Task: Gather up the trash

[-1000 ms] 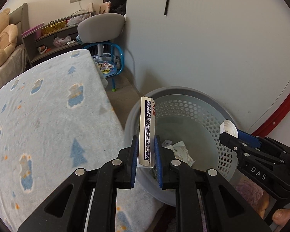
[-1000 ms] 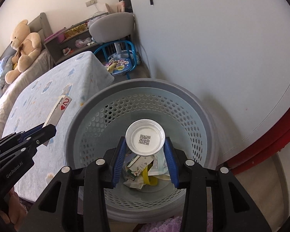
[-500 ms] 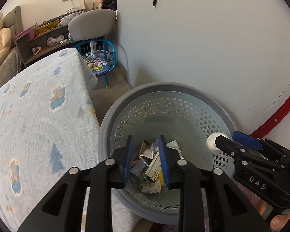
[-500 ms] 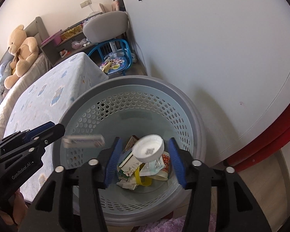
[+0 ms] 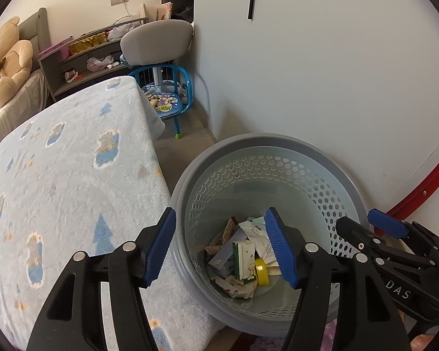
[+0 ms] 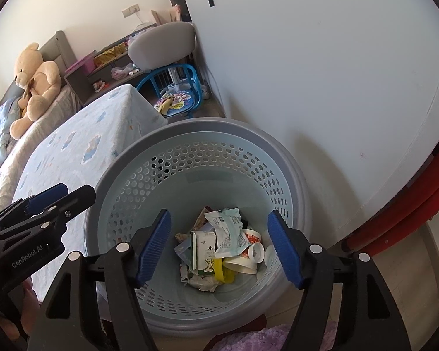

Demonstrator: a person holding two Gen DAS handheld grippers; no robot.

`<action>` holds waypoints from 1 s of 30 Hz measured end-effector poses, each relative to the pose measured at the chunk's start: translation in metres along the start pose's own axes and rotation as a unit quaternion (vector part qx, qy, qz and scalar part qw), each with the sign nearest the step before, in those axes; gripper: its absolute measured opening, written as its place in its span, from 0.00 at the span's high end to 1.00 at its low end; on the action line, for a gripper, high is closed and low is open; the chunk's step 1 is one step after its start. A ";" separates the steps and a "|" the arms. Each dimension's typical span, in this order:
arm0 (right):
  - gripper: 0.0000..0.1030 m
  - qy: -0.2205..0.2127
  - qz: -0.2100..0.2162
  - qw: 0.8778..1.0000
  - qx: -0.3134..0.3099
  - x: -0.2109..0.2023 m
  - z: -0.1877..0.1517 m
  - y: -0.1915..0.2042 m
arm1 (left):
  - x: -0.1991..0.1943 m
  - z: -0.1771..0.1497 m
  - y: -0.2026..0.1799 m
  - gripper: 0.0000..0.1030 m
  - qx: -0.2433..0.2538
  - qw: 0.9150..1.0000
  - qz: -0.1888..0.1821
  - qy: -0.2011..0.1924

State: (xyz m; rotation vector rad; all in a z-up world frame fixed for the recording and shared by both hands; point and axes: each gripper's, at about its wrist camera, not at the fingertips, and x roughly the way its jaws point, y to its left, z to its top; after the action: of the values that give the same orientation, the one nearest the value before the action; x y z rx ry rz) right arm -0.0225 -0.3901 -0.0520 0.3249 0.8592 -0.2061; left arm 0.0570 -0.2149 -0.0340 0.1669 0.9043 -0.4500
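Room: bedroom corner; your view takes in a white wall [image 5: 336,73], a bed under a pale blue patterned blanket [image 5: 58,190] on the left, and a teddy bear [image 6: 35,87] at the far left.
Far background: grey chair [image 5: 158,41] and small blue stool [image 5: 166,99] against the wall, cluttered shelf unit [image 5: 82,55] behind them.
Basket: grey perforated basket [image 6: 199,134] stands on the floor between the bed and the wall, just beside the blanket's edge.
Trash: cartons, wrappers, a yellow lid and paper cups lie as a trash pile [image 6: 219,251] at the basket's bottom; a white cap [image 6: 256,253] rests on its right side.
Left gripper [image 5: 219,248]: you hold it over the basket's near-left rim; jaws have just been opening, now moderately wide, nothing between the pads.
Right gripper [image 6: 219,248]: you hold it above the basket's centre; jaws have just been opening, now moderately wide, nothing held.
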 end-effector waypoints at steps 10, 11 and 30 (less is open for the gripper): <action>0.29 -0.002 0.004 1.000 0.003 0.000 -0.003 0.004 | -0.009 -0.001 0.004 0.32 -0.007 1.000 0.011 -0.008; 0.28 -0.003 0.003 1.000 0.003 -0.001 -0.003 0.004 | -0.010 -0.001 0.004 0.30 -0.007 1.000 0.012 -0.009; 0.19 -0.008 0.000 1.000 0.011 -0.005 -0.005 0.005 | -0.016 -0.002 0.010 0.22 -0.017 0.999 0.028 -0.011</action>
State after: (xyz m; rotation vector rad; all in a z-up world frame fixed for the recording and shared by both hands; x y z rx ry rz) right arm -0.0272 -0.3832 -0.0502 0.3444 0.8421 -0.2182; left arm 0.0515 -0.2007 -0.0226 0.1558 0.8826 -0.3836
